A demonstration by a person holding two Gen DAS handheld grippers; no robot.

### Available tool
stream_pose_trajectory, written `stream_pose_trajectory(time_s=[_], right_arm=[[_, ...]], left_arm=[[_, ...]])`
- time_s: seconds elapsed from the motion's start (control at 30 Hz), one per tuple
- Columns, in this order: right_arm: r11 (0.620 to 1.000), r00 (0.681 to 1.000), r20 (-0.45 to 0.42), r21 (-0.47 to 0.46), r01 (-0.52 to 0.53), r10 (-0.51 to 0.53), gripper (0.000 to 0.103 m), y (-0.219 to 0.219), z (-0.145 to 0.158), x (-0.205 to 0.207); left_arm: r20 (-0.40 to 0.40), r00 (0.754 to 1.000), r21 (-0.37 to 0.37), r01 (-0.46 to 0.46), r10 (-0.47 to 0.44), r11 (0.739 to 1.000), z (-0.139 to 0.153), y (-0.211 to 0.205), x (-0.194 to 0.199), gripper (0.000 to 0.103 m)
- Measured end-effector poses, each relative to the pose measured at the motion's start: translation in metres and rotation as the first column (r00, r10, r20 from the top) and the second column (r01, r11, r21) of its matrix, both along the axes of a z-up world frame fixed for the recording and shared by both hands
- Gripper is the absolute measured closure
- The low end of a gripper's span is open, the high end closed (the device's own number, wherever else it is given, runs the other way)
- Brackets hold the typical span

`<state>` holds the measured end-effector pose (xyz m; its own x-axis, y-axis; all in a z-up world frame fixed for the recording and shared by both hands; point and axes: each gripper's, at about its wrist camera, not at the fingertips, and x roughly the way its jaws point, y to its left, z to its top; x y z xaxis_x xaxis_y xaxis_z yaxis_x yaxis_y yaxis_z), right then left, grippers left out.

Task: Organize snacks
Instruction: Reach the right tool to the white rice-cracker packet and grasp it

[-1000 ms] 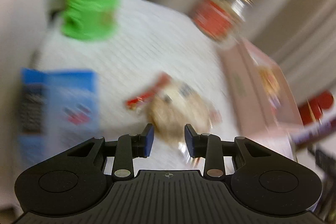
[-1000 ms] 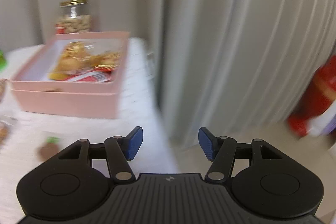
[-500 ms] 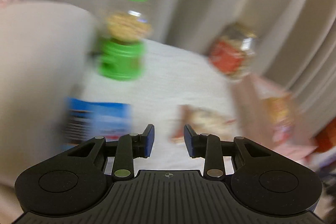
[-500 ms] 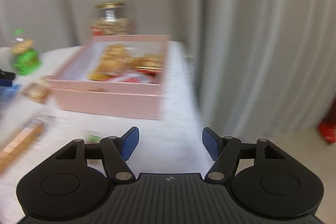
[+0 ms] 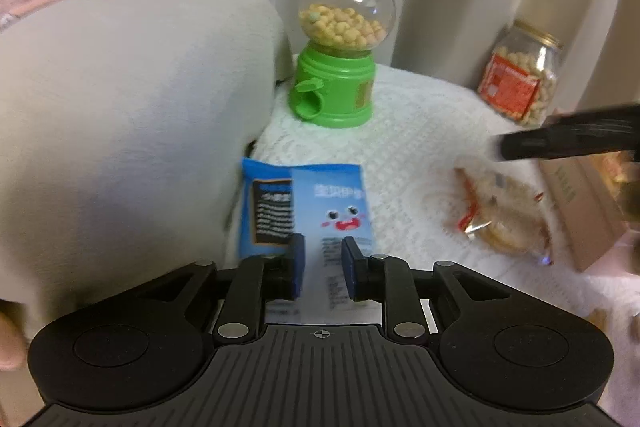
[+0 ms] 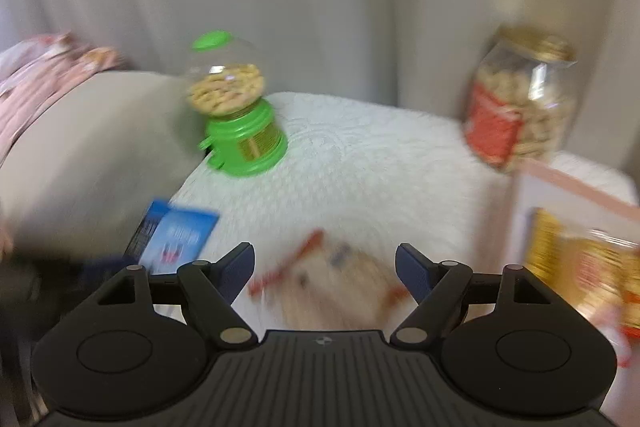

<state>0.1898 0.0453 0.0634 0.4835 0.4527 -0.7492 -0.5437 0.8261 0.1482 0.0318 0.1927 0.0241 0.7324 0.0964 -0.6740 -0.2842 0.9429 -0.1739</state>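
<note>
While the left gripper (image 5: 322, 265) hangs part-open over the blue snack packet (image 5: 306, 205) (gripping nothing), right gripper (image 6: 325, 263) spread wide above a blurred cracker pack (image 6: 340, 287), pink box (image 6: 576, 227) alongside.

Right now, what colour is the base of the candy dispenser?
Bright green, matching its lid; the candy dispenser shows sharpest in the left wrist view.

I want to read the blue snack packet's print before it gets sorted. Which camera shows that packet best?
The left wrist view: the blue snack packet lies flat just ahead of the left gripper, with its cartoon face and text blocks visible. In the right wrist view the packet is small, motion-blurred and at the left edge, its print unreadable.
</note>
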Motion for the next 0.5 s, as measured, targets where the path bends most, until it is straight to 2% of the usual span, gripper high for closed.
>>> stream_pose_trajectory(time_s=[0.07,0.13,0.17,0.23,0.33,0.5], right_arm=[[0.996,0.998,-0.026,-0.070,0.051,-0.053,0.025,0.018,-0.021,0.022],[0.990,0.996,-0.051,-0.126,0.066,-0.073,0.027,0.021,-0.035,0.026],[0.990,0.995,-0.073,-0.127,0.059,-0.068,0.029,0.021,-0.040,0.024],[0.996,0.989,-0.138,-0.078,0.034,-0.045,0.031,0.011,-0.042,0.015],[1.000,0.968,-0.251,0.017,-0.001,0.005,0.031,-0.008,-0.042,-0.004],[0.999,0.965,-0.260,0.007,-0.032,0.032,0.031,-0.025,-0.037,-0.030]], left_arm=[[0.015,0.999,-0.077,0.050,-0.049,0.996,-0.001,0.001,0.002,0.078],[0.035,0.995,-0.152,0.102,-0.097,0.983,-0.004,0.002,0.003,0.078],[0.045,0.994,-0.161,0.107,-0.101,0.981,-0.004,0.001,0.002,0.078],[0.056,0.993,-0.194,0.110,-0.101,0.975,-0.004,0.003,-0.002,0.078],[0.042,0.990,-0.292,0.138,-0.132,0.946,-0.008,0.003,-0.004,0.078],[-0.010,0.981,-0.298,0.180,-0.191,0.937,-0.013,-0.015,-0.009,0.078]])
